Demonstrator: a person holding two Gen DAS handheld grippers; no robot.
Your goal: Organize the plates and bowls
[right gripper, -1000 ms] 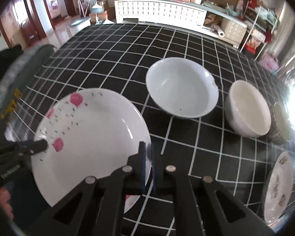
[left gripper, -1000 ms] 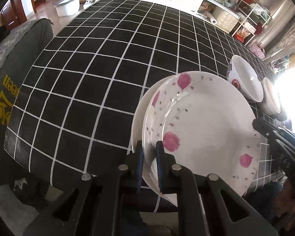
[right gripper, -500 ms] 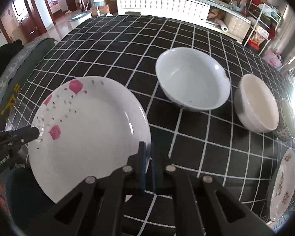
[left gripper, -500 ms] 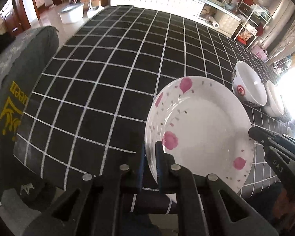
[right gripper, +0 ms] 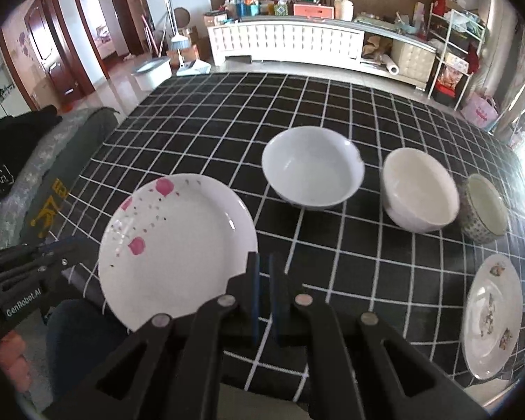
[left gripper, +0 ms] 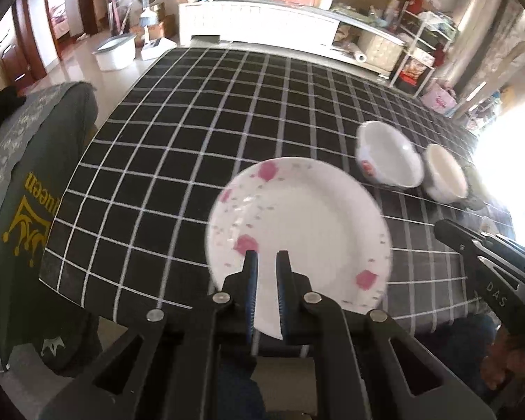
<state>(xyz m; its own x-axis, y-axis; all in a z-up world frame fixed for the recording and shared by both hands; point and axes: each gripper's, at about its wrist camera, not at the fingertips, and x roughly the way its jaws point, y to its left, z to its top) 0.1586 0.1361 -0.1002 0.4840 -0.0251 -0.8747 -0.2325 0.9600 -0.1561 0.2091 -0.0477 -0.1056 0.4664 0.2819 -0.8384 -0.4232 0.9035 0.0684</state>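
Note:
A white plate with pink flowers (left gripper: 308, 231) hangs over the near edge of the black checked table (left gripper: 192, 133). My left gripper (left gripper: 266, 266) is shut on its near rim. In the right wrist view the plate (right gripper: 178, 245) has the left gripper (right gripper: 84, 245) at its left rim. My right gripper (right gripper: 262, 266) is shut with nothing between its fingers, just right of the plate's rim. In the left wrist view the right gripper (left gripper: 441, 225) stands a little apart from the plate. A white bowl (right gripper: 311, 168), a cream bowl (right gripper: 420, 192) and a small patterned bowl (right gripper: 484, 210) sit in a row.
A small printed plate (right gripper: 490, 315) lies at the table's near right edge. A grey-covered seat with gold print (left gripper: 28, 210) stands against the table's left side. A person's leg (right gripper: 80, 332) is below the plate. A long white cabinet (right gripper: 297, 42) runs behind the table.
Both grippers rose and the flowered plate went up off the table with the left one. The right gripper's tip, at the plate's right rim before, now stands clear of it.

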